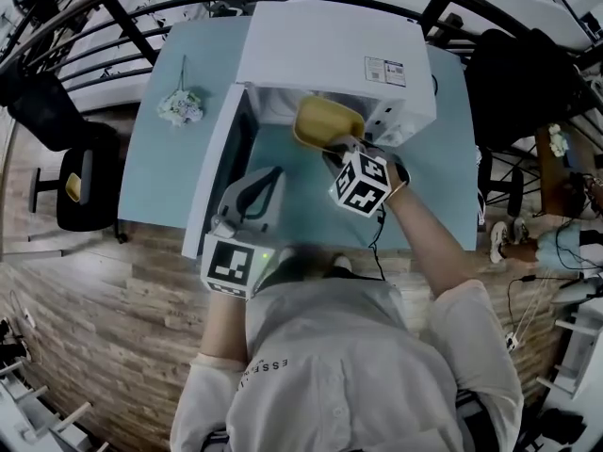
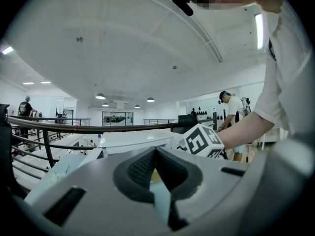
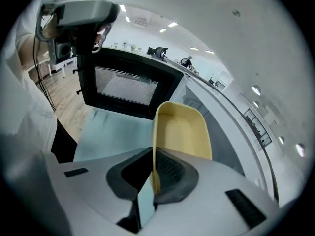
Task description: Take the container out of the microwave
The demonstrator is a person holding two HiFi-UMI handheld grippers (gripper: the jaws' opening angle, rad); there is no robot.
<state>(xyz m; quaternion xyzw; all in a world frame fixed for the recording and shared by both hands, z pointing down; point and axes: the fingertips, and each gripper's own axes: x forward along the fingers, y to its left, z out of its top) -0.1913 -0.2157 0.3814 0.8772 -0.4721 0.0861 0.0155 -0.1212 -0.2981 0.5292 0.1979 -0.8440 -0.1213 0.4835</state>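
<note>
The white microwave (image 1: 320, 40) stands on a light blue table (image 1: 179, 168), its door (image 1: 219, 158) swung open to the left. A yellow container (image 1: 327, 122) hangs just outside the oven's mouth, tilted. My right gripper (image 1: 339, 149) is shut on its near rim. In the right gripper view the container (image 3: 184, 129) stands on edge, its thin wall pinched between the pads (image 3: 170, 168) of the right gripper (image 3: 154, 154). My left gripper (image 1: 268, 172) is beside the open door, below the container, apart from both. Its jaws (image 2: 156, 150) meet at the tips with nothing held.
A small bunch of flowers (image 1: 180, 107) lies on the table's left part. A black chair (image 1: 80, 186) stands on the wooden floor to the left. Dark railings (image 1: 113, 17) run behind the table. The door's dark window (image 3: 125, 85) faces the right gripper.
</note>
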